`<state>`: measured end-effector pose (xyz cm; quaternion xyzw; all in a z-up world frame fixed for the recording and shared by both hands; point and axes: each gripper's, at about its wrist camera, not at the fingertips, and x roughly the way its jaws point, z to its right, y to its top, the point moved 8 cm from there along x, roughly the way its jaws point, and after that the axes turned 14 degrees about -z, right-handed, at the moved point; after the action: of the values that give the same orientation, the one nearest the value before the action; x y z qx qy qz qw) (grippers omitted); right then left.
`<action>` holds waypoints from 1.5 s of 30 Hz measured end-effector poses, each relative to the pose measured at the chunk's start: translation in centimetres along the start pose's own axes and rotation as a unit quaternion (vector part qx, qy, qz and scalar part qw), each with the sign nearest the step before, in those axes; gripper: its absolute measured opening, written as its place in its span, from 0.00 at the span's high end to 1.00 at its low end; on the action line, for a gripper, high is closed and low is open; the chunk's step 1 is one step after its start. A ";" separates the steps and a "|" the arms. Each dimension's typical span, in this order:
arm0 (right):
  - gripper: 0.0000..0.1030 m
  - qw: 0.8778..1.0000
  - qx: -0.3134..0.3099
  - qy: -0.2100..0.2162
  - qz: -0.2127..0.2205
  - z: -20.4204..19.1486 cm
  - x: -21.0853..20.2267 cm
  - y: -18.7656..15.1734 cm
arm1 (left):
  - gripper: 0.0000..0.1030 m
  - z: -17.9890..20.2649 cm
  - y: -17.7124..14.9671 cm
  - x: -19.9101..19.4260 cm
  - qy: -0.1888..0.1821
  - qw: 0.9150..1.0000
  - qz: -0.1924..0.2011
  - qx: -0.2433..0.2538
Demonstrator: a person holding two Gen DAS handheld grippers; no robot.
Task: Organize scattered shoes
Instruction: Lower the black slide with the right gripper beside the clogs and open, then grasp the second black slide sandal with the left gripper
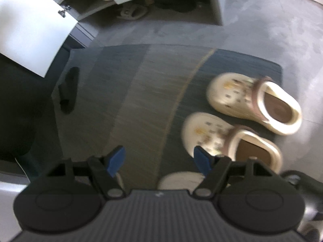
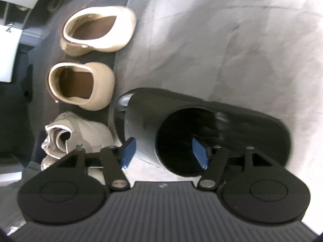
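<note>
Two cream clogs [image 1: 252, 98] [image 1: 228, 139] with small charms stand side by side on a dark striped mat [image 1: 153, 92]. My left gripper [image 1: 159, 158] is open and empty above the mat, just left of the nearer clog. In the right wrist view the same clogs [image 2: 99, 30] [image 2: 82, 86] show from the heel side. My right gripper [image 2: 163, 151] is open around the upper edge of a tall black boot [image 2: 201, 125] that lies on the grey floor, one pad outside the shaft and one inside its opening. A beige sneaker [image 2: 78, 135] lies beside the boot.
A white shoe cabinet [image 1: 34, 32] with an open door stands at the back, with sandals [image 1: 131, 13] and dark shoes under it. A black object [image 1: 68, 88] lies at the mat's left edge. Grey stone floor [image 2: 222, 40] spreads to the right.
</note>
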<state>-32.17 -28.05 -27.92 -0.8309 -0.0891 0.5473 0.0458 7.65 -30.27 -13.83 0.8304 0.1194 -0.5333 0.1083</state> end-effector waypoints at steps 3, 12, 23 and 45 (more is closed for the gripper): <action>0.37 0.999 0.007 -0.027 0.019 -0.8 -2.1 -0.1 | 0.24 -4.3 1.4 1.2 0.007 1.000 0.001 -0.019; 0.14 0.984 -0.103 -0.077 0.121 -18.3 -6.6 0.5 | 0.20 -16.3 4.2 6.0 -0.008 0.994 -0.024 -0.103; 0.14 0.982 -0.162 -0.028 0.090 -39.8 2.6 2.9 | 0.17 -30.4 13.4 19.3 0.023 0.999 -0.036 -0.032; 0.14 0.980 -0.197 -0.013 -0.005 -52.8 18.4 3.2 | 0.17 -45.1 35.6 43.9 0.056 0.993 -0.089 0.057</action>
<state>23.71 -26.35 -24.14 -0.8160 -0.1998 0.5294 -0.1176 75.27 -46.51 -33.58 0.8500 0.1679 -0.4992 0.0061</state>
